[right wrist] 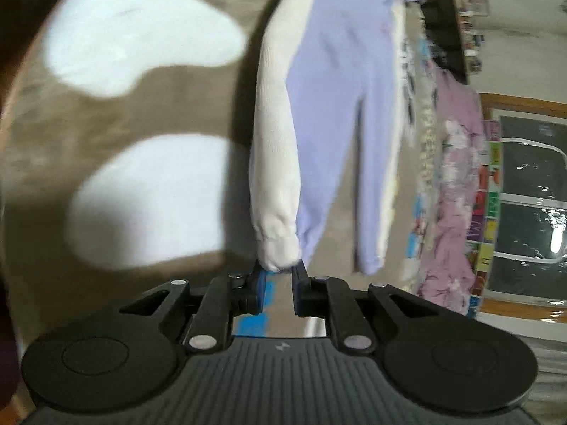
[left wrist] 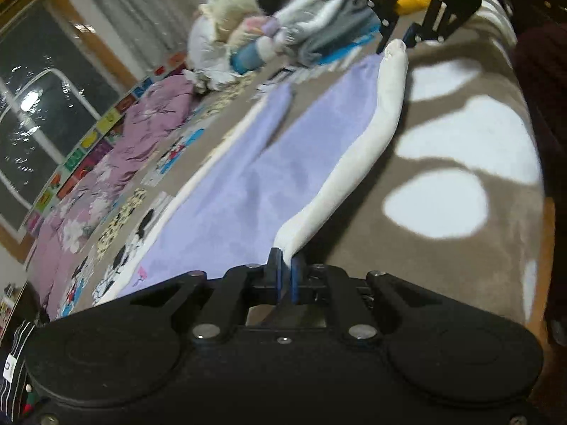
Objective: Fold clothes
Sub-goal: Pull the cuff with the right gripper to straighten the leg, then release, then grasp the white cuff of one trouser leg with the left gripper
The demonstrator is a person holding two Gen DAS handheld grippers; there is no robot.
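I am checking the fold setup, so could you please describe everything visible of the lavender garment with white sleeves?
The lavender garment lies stretched across the brown-and-white blanket, soft knit by its look. One white sleeve is lifted along its edge: the left gripper pinches its near end, the right gripper its cuff.

Black grippers point(left wrist: 285, 276), blue-padded fingers point(right wrist: 260, 283), silver screws

I note a bed covered by a tan blanket point(left wrist: 443, 255) with large white blotches. A heap of mixed laundry point(left wrist: 283, 28) sits at its far end. A crumpled pink floral quilt point(left wrist: 106, 163) lies along the wall side. Behind it I see a wood-framed window point(left wrist: 39, 113), dark, with lamp glare on the glass, a pale sheer curtain point(left wrist: 141, 10) beside it, and colourful picture tiles point(left wrist: 88, 145) below.
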